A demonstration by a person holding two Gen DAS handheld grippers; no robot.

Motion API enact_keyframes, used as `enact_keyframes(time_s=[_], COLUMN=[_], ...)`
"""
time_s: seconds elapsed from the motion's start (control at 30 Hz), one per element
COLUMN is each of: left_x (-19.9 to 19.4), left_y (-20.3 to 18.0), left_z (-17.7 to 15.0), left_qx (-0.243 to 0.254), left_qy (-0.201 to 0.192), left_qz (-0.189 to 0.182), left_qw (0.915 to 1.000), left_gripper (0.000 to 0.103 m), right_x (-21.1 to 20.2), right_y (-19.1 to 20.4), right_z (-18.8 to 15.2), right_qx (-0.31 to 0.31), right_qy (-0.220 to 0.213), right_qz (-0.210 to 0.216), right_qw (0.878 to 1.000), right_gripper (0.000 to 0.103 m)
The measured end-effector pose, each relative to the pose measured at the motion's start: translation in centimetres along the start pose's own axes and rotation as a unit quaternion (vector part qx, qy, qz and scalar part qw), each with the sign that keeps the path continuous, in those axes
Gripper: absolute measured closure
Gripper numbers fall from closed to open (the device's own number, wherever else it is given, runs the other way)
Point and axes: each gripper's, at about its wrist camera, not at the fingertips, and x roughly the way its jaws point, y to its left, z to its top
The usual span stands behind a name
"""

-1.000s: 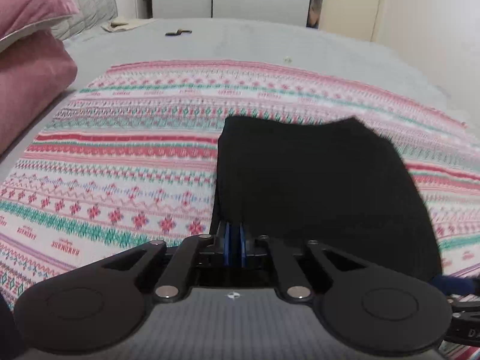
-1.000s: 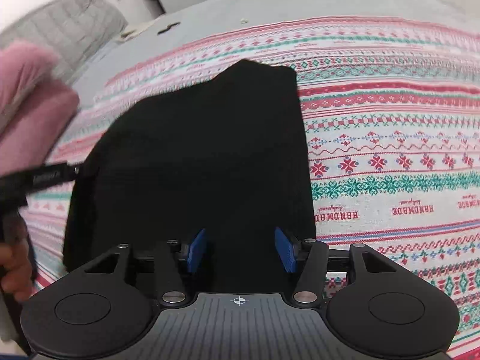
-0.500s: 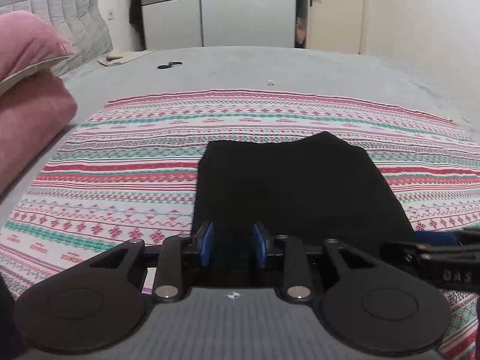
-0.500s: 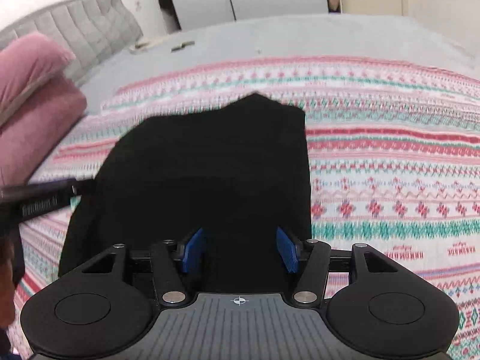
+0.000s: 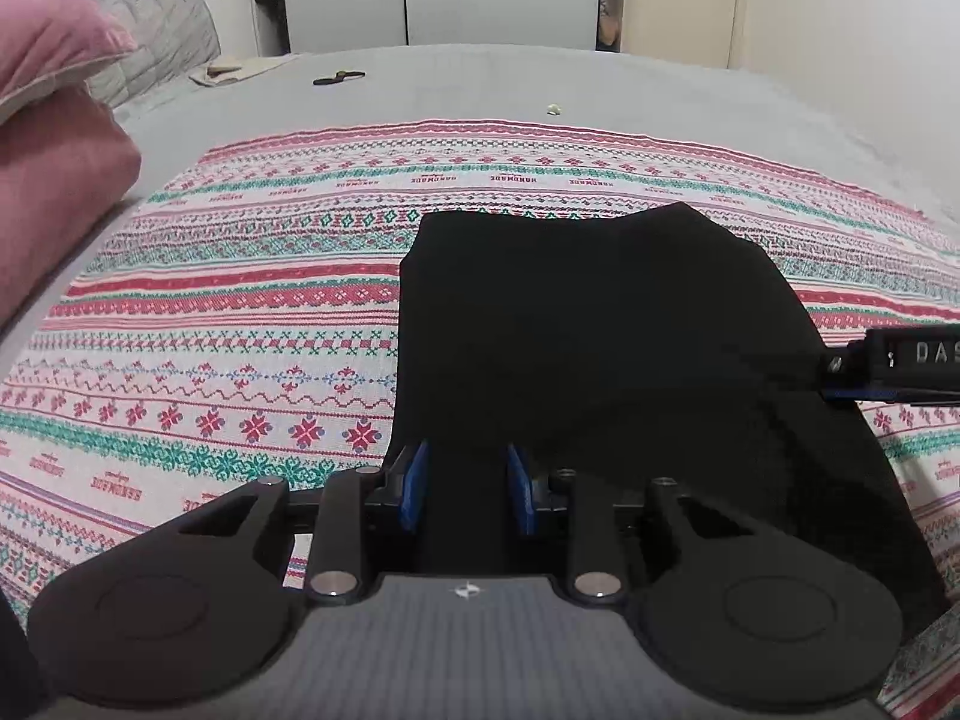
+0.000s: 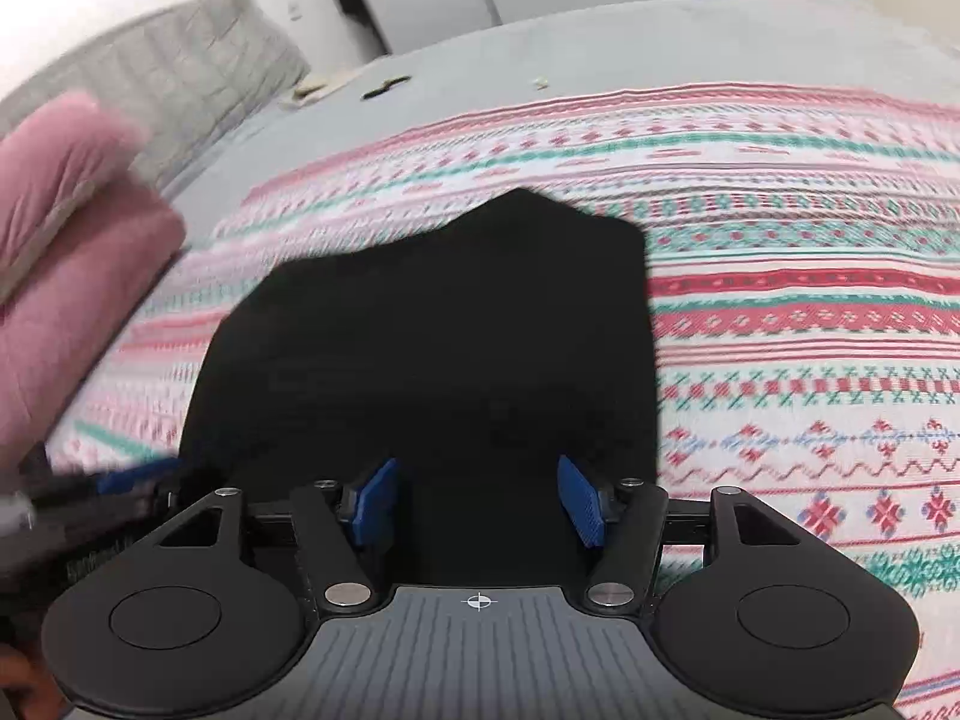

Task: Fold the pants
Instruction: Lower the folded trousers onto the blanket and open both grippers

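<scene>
Black pants (image 5: 600, 330) folded into a compact rectangle, flat on patterned blanket (image 5: 240, 312) over grey bed (image 5: 480, 78). Soft, limp, light; likely to sag and slide unless pinched at corners through all layers. Left gripper (image 5: 467, 492) spread apart, empty, at near edge. Right gripper (image 6: 477, 501) likewise apart, holding nothing. Pink pillows (image 5: 54, 120) off left.

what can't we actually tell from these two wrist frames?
- Near edge of the pants: hidden behind the left gripper body in the left view and the right gripper body in the right view.
- Fold layers: fabric is plain black, no creases readable.
- Small dark item on the bed: too small.
- Pillows: motion-blurred, right view.
</scene>
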Motion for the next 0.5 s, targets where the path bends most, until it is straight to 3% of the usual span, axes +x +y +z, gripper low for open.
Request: enact_keyframes(time_s=[0.1,0.2,0.3,0.37,0.5], left_x=[-0.2,-0.5,-1.6,-2.9,-4.6], left_y=[0.0,-0.2,0.4,0.7,0.3], left_z=[0.0,0.2,0.5,0.5,0.2], left_qx=[0.000,-0.003,-0.038,-0.056,-0.057], left_qy=[-0.002,-0.001,0.004,-0.003,-0.019], left_qz=[0.004,0.025,0.027,0.015,0.024], left_qw=[1.0000,0.9997,0.9989,0.9983,0.9979], left_gripper=[0.038,0.026,0.026,0.025,0.022], right_x=[-0.2,-0.3,-1.0,-2.1,-3.8], right_y=[-1.2,0.1,1.9,2.8,3.8], right_z=[-0.1,-0.9,-1.1,-1.2,-1.8], right_qx=[0.035,0.004,-0.023,-0.034,-0.035], right_qy=[-0.017,-0.033,-0.040,-0.051,-0.054], right_qz=[0.007,-0.019,-0.050,-0.051,-0.054], right_qw=[0.999,0.999,0.998,0.997,0.996], right_gripper=[0.045,0.045,0.043,0.042,0.041])
